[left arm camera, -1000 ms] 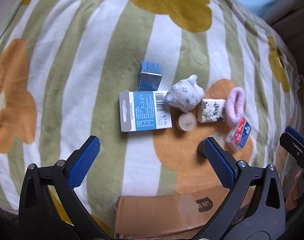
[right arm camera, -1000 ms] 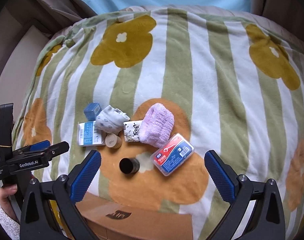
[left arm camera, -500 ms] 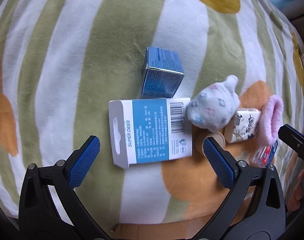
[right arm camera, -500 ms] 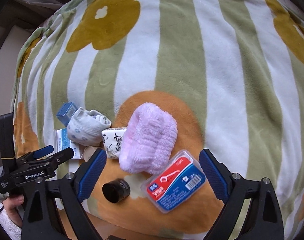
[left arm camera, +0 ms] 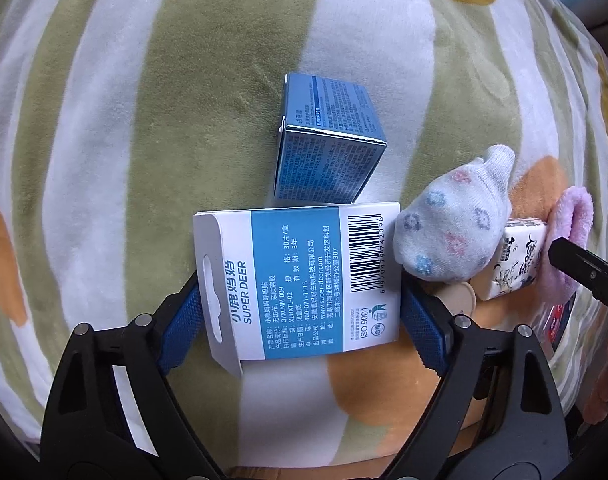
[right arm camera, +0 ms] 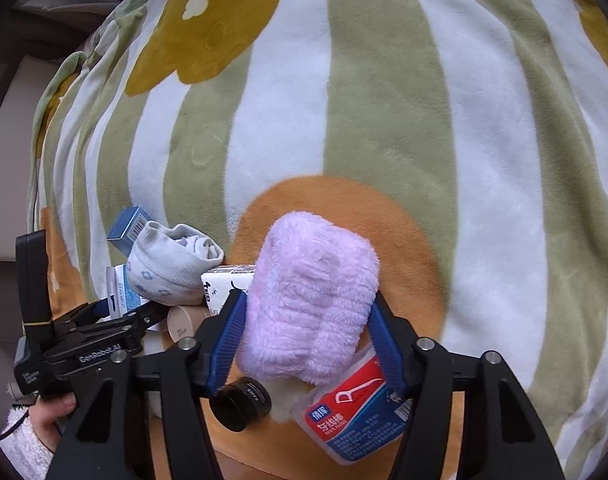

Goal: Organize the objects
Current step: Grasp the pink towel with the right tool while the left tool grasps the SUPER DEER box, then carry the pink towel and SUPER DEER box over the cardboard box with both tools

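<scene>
In the left wrist view my left gripper (left arm camera: 302, 322) has its blue pads against both ends of the flat white-and-blue Super Deer box (left arm camera: 300, 280), which lies on the striped blanket (left arm camera: 144, 120). In the right wrist view my right gripper (right arm camera: 305, 340) has closed in on the fluffy pink sock roll (right arm camera: 309, 304), pads pressing its sides. The left gripper also shows at the left of that view (right arm camera: 104, 320).
A small blue carton (left arm camera: 327, 148) sits behind the flat box. A flowered grey sock (left arm camera: 451, 232), a tissue pack (left arm camera: 515, 264), a tan round lid (left arm camera: 459, 300), a black jar (right arm camera: 242, 402) and a red-and-blue floss case (right arm camera: 353, 412) lie clustered around.
Both grippers moved down and forward onto the pile. The left closed around the flat box; the right closed around the pink sock roll.
</scene>
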Available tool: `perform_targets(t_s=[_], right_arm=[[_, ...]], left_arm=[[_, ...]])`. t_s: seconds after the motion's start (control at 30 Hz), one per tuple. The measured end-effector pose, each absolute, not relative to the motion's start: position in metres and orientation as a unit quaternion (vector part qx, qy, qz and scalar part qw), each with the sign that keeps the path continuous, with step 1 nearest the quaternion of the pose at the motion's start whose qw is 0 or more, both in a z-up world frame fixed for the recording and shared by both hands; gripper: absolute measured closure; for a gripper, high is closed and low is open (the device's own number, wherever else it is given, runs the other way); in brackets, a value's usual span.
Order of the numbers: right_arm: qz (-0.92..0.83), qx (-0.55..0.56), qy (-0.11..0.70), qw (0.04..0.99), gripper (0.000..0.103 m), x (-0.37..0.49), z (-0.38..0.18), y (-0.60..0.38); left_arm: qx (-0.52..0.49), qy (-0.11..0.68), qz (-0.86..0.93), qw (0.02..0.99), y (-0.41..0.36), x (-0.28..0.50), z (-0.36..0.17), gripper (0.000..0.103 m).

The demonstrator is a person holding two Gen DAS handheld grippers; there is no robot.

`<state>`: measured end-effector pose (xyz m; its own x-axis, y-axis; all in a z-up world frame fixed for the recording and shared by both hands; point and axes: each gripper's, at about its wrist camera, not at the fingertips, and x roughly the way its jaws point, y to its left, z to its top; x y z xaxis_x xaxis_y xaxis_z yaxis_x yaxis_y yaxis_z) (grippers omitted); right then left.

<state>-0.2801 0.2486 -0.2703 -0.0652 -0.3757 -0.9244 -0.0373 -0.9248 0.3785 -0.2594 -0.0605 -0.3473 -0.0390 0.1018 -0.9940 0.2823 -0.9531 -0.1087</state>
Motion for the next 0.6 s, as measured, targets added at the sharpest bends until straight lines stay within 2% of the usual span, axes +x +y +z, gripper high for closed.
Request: perform_targets(t_s=[0.13, 0.23, 0.6], right_arm=[[-0.711, 0.673, -0.16, 0.123, 0.058, -0.278, -0.268, 0.252], [-0.713, 0.672, -0.157, 0.122, 0.06, -0.277, -0.263, 0.254], [-0.73, 0.653, -0.156, 0.124, 0.061, -0.269, -0.219, 0.276]], left_arm=[[0.686, 0.143, -0.711, 0.058, -0.062, -0.257, -0.345, 0.016], [0.683, 0.142, -0.714, 0.057, -0.062, -0.255, -0.341, 0.016], [0.661, 0.149, -0.733, 0.058, -0.07, -0.237, -0.302, 0.016]])
